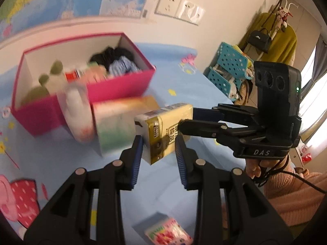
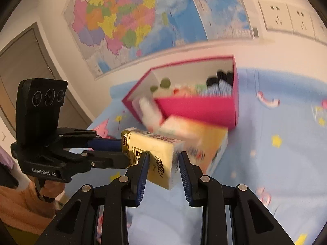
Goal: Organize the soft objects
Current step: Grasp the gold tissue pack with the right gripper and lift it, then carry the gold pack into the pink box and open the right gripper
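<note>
**Tissue pack held aloft by both grippers, short of the pink box**

Landmark: the open pink cardboard storage box [image 1: 114, 85] with white inner walls, standing on the pale blue cartoon-print bedsheet [image 1: 184, 77] near the wall.

Item in hand: a yellow plastic-wrapped pack of pocket tissues [image 1: 163, 126]. It is in the air in front of the box's near wall, clear of the sheet and not yet over the opening.

Left gripper [image 1: 158, 153]: jaws narrowed onto the pack, blue pads pressing either side of its lower end. Right gripper [image 2: 163, 169]: likewise closed on the same pack, gripping the opposite end. Each tool appears in the other's camera, meeting the pack from its own side.

Box contents: dark rolled fabric, a blue-striped bundle and several blurred packets sit inside. Room remains at the end away from the dark fabric, as far as the blur allows judgement.

Against the box's near wall: a white soft bundle [image 1: 77, 110] and a larger green-and-white carton [image 1: 114, 126], both blurred. Further from the box, a pink floral packet [image 1: 167, 232] lies on the sheet.

Assessment: the carry step is under way. The next move calls for both hands to travel together over the near wall, lowering the pack into a free spot before either grip opens. Uneven motion could twist or crush the soft pack.
</note>
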{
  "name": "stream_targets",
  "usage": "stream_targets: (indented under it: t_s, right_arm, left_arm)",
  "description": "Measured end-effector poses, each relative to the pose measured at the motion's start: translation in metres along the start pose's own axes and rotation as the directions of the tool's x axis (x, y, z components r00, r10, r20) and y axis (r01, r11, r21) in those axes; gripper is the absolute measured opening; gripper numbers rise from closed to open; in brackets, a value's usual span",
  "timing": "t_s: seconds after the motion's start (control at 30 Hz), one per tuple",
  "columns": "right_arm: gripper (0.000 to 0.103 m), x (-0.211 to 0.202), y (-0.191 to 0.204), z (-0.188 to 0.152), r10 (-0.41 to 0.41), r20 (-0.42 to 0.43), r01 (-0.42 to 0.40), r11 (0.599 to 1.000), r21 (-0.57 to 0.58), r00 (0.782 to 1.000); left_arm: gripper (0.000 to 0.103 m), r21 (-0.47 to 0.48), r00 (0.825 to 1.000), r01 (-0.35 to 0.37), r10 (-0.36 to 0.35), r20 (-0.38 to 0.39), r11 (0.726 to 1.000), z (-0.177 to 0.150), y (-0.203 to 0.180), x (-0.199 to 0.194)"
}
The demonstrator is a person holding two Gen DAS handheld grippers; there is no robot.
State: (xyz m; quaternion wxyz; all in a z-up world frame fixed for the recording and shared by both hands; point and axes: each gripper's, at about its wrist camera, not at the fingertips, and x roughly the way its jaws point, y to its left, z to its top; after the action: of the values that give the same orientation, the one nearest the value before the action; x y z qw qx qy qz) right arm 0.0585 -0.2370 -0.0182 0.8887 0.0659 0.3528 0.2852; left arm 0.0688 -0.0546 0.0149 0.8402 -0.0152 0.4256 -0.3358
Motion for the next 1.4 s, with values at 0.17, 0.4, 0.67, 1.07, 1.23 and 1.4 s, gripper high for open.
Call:
stream_targets:
  t_s: [0.17, 0.4, 0.67, 1.07, 1.23, 1.4]
  right_arm:
    - [0.031, 0.01, -0.007, 0.033, -0.001, 0.042, 0.002, 1.0, -0.019, 0.999]
    - [0.031, 0.027, -0.017, 0.073, 0.004, 0.076, -0.003, 1.0, -0.023, 0.997]
    - [0.031, 0.041, -0.028, 0.091, 0.001, 0.087, 0.0, 1.0, -0.01, 0.996]
    - [0.031, 0.06, -0.043, 0.106, 0.001, 0.083, -0.002, 1.0, 0.011, 0.997]
    - [0.031, 0.066, -0.047, 0.112, 0.004, 0.077, -0.005, 1.0, 0.015, 0.997]
    - [0.031, 0.072, -0.05, 0.116, 0.01, 0.074, -0.012, 1.0, 0.027, 0.997]
  left_arm:
    - [0.034, -0.016, 0.999, -0.027, 0.027, 0.028, 1.0, 0.033, 0.016, -0.001]
    - [0.034, -0.027, 0.995, -0.081, 0.082, 0.055, 0.996, 0.073, 0.037, 0.003]
    - [0.034, -0.03, 0.992, -0.107, 0.109, 0.058, 0.994, 0.091, 0.047, 0.016]
    - [0.034, -0.051, 0.99, -0.126, 0.129, 0.057, 0.991, 0.112, 0.065, 0.03]
    - [0.034, -0.059, 0.99, -0.133, 0.136, 0.048, 0.989, 0.116, 0.071, 0.035]
    - [0.034, -0.063, 0.989, -0.141, 0.144, 0.04, 0.988, 0.119, 0.075, 0.037]
